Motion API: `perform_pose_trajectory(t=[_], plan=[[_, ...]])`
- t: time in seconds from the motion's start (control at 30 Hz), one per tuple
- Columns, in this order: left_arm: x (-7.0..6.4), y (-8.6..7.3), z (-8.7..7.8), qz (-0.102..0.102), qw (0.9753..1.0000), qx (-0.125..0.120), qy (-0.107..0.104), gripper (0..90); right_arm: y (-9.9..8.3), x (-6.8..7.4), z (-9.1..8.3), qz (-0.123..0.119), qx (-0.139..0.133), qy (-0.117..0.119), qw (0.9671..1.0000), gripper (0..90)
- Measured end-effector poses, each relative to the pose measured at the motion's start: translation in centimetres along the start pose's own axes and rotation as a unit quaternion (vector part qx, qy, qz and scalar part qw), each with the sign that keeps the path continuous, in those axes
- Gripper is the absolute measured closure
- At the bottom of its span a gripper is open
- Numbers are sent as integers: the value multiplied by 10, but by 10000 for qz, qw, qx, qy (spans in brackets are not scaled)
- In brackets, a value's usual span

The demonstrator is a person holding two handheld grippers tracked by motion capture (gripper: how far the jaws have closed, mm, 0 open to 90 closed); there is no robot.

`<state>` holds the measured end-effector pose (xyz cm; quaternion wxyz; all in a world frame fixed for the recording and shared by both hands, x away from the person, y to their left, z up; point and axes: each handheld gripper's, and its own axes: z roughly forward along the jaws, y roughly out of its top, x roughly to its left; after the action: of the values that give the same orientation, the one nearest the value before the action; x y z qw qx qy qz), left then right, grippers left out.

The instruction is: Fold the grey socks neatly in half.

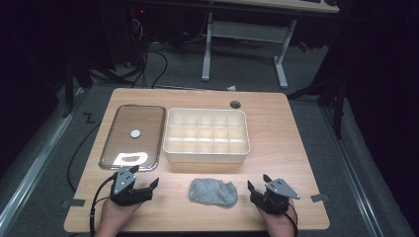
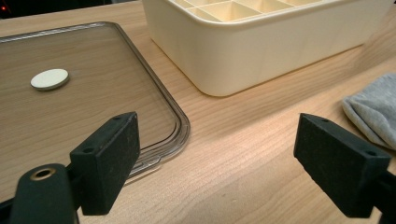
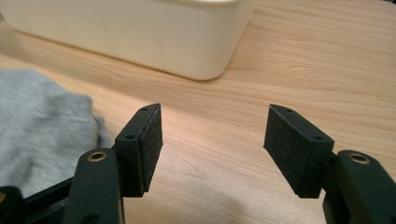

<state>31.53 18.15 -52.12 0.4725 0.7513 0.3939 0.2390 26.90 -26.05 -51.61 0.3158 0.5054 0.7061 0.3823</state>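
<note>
A crumpled grey cloth [image 1: 213,192] lies near the table's front edge, between my two grippers. My left gripper [image 1: 144,180] rests at the front left, open and empty, with the cloth [image 2: 373,109] off to its right. My right gripper [image 1: 257,182] sits at the front right, also open with nothing between its jaws; the cloth [image 3: 42,121] lies just to its left. A cream divided box [image 1: 206,135] with several empty compartments stands mid-table. Left of it lies a clear lid [image 1: 132,136] with a white round knob [image 1: 135,133].
The cream box's wall [image 2: 261,46] rises ahead of my left gripper, and its corner [image 3: 187,42] ahead of my right. The clear lid's corner [image 2: 180,126] is close to the left jaw. A cable hole [image 1: 235,104] sits near the table's far edge.
</note>
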Motion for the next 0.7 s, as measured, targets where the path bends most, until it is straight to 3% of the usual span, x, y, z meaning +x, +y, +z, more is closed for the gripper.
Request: perform_pose_trajectory(t=[0.1,0.27,0.3,0.37,0.5,0.6,0.7], plan=[[1,0,-1,-57,9999,80,-114,184,-3,-1,1,-148,27,-148,9998,384],[3,-2,1,0,9995,262,-151,224,-8,-7,-5,44,-88,-162,9998,416],[5,-2,1,-125,9992,282,-256,253,-8,-9,-7,59,-66,-187,9998,418],[5,-3,0,-183,9990,271,-299,276,-8,-9,-8,104,-87,-181,9997,431],[1,-4,3,-133,9984,357,-420,291,-9,-8,-10,144,-64,-117,9998,443],[-8,0,6,-50,9969,461,-640,310,-9,-5,-8,171,18,104,9998,460],[-15,1,9,11,9964,471,-704,337,-8,-1,-9,163,-4,256,9995,466]])
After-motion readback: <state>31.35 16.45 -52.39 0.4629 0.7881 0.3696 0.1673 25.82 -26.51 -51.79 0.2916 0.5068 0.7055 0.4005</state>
